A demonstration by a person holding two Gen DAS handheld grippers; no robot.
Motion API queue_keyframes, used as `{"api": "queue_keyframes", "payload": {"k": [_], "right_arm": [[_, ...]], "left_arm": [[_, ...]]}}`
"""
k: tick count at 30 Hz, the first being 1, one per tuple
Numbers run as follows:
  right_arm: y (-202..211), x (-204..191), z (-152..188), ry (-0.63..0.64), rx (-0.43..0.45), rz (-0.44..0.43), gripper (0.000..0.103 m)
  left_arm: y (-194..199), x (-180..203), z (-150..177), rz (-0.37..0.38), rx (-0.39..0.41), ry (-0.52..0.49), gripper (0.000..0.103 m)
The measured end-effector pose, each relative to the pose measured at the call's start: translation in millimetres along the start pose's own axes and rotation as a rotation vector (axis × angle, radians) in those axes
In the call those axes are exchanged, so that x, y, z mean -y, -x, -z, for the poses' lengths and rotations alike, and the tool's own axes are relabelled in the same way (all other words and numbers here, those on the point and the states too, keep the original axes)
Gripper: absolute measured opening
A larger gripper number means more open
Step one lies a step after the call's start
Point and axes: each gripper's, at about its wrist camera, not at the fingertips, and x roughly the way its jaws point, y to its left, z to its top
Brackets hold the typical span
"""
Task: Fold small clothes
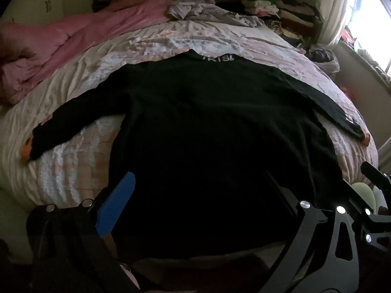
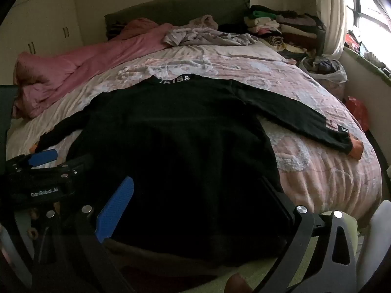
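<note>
A black long-sleeved shirt (image 1: 207, 122) (image 2: 171, 127) lies spread flat on the bed, both sleeves stretched out sideways. Its collar, with white letters (image 1: 218, 57), is on the far side. Orange cuffs show at the sleeve ends (image 1: 366, 139) (image 2: 356, 149). My left gripper (image 1: 198, 195) hovers open over the left part of the hem, nothing between its blue pads (image 1: 117, 200). My right gripper (image 2: 195, 202) stands open over the hem further right, empty too. The left gripper (image 2: 62, 158) also shows at the left edge of the right wrist view.
A pink blanket (image 2: 80, 66) lies bunched along the left of the bed (image 2: 317, 161). Crumpled grey clothes (image 2: 195, 35) sit near the dark headboard. Folded clothes (image 2: 288, 26) are stacked at the back right, a plastic bag (image 2: 325, 70) beside them. A window (image 2: 371, 12) is at right.
</note>
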Motion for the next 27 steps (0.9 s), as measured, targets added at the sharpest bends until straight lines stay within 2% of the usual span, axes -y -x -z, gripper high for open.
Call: {"api": "queue_keyframes", "payload": {"k": [27], "right_arm": [[5.4, -8.0, -1.0, 0.023, -0.009, 0.007, 0.099]], "left_arm": [[4.3, -2.6, -3.2, 0.003, 0.008, 0.003, 0.094]]}}
